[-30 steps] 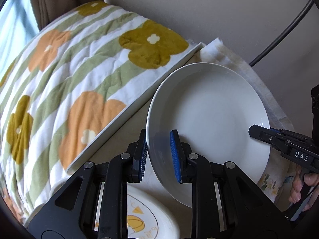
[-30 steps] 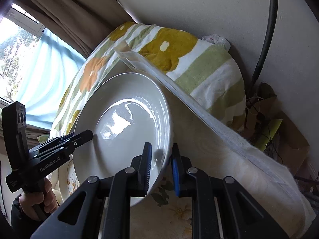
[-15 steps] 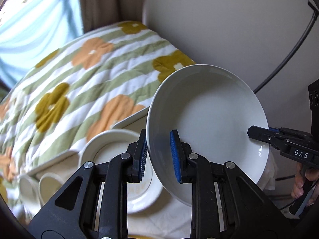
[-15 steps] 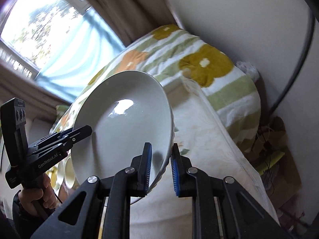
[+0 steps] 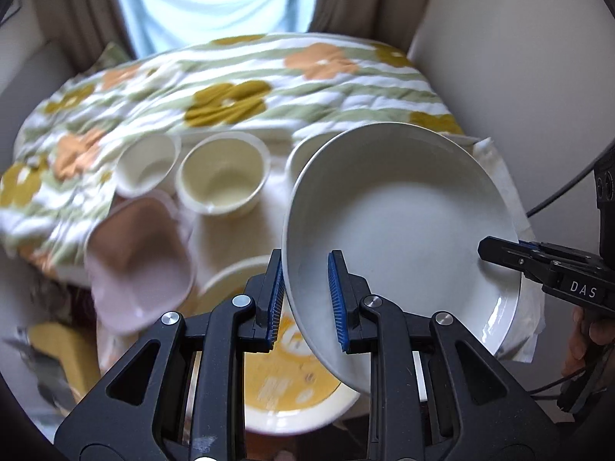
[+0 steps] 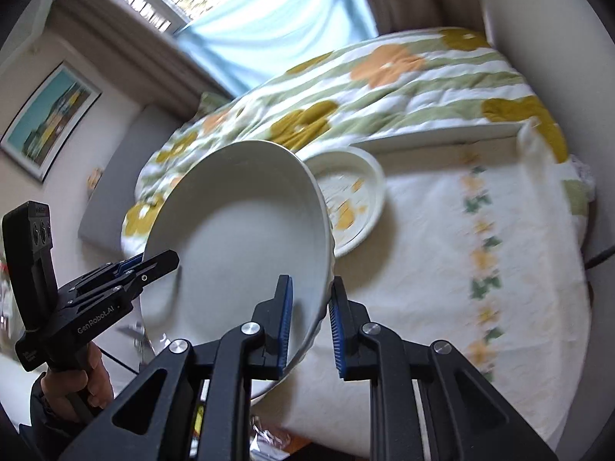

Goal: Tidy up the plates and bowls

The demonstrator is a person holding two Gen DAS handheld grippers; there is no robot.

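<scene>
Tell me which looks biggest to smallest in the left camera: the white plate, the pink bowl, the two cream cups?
1. White plate, though it's held nearest the camera, which inflates it.
2. Pink bowl.
3. Right cream cup.
4. Left cream cup, only slightly smaller; blur makes that close call unsure.

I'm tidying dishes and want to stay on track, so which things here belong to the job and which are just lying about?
Part of the job:
white plate, held by left claw and right claw
patterned plate
yellow plate
two cream bowls
pink bowl

Just lying about:
flowered quilt
tablecloth
framed picture
</scene>
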